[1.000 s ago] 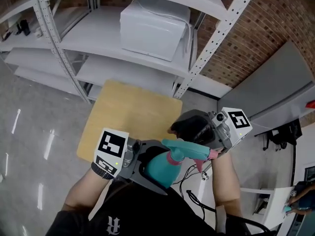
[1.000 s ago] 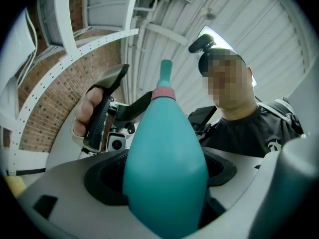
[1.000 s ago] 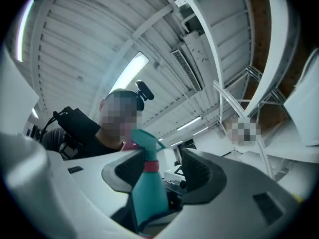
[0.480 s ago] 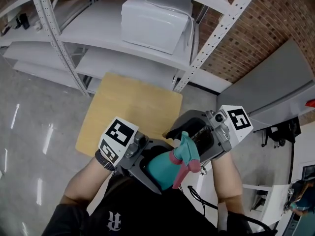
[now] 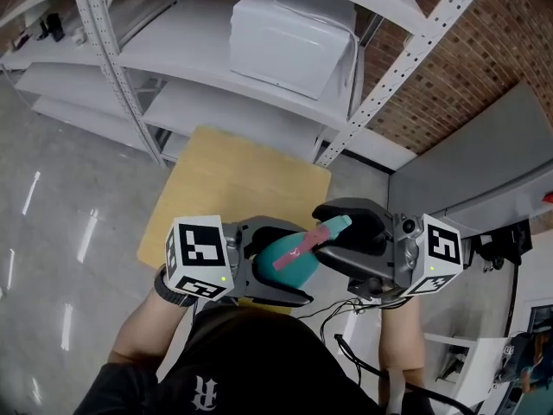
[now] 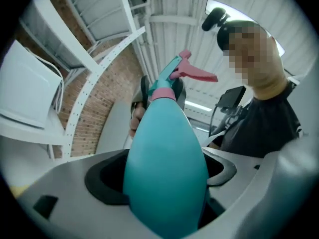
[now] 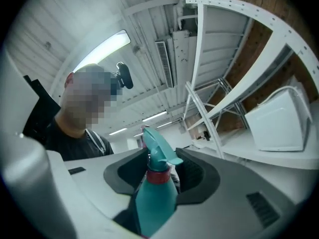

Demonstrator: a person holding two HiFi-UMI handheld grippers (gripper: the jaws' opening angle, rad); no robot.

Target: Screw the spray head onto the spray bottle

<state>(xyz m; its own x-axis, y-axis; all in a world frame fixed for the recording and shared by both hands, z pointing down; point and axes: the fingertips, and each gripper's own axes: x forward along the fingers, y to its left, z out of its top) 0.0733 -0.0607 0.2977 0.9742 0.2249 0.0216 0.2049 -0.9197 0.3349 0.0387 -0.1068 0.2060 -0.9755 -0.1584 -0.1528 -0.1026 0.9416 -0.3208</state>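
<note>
A teal spray bottle (image 5: 278, 264) lies nearly level between my hands, and my left gripper (image 5: 275, 266) is shut on its round body (image 6: 164, 168). Its teal spray head (image 5: 333, 228) with pink collar and trigger (image 6: 192, 73) sits on the neck and points toward my right gripper (image 5: 328, 236). In the right gripper view the spray head (image 7: 157, 156) stands between the two black pads (image 7: 197, 176) with a thin gap on each side. The right jaws have just been closing around it, and I see no firm press.
A light wooden table top (image 5: 225, 180) lies below and ahead of the grippers. Behind it stands a white metal rack (image 5: 117, 67) with a white box (image 5: 294, 28) on a shelf. A brick wall and grey panel (image 5: 484, 162) are at the right. Black cables (image 5: 346, 322) hang below the right hand.
The bottle has tipped from nearly upright to lying toward the right gripper. The spray head has swung round, its nozzle now up-right. Both grippers have sunk and turned level.
</note>
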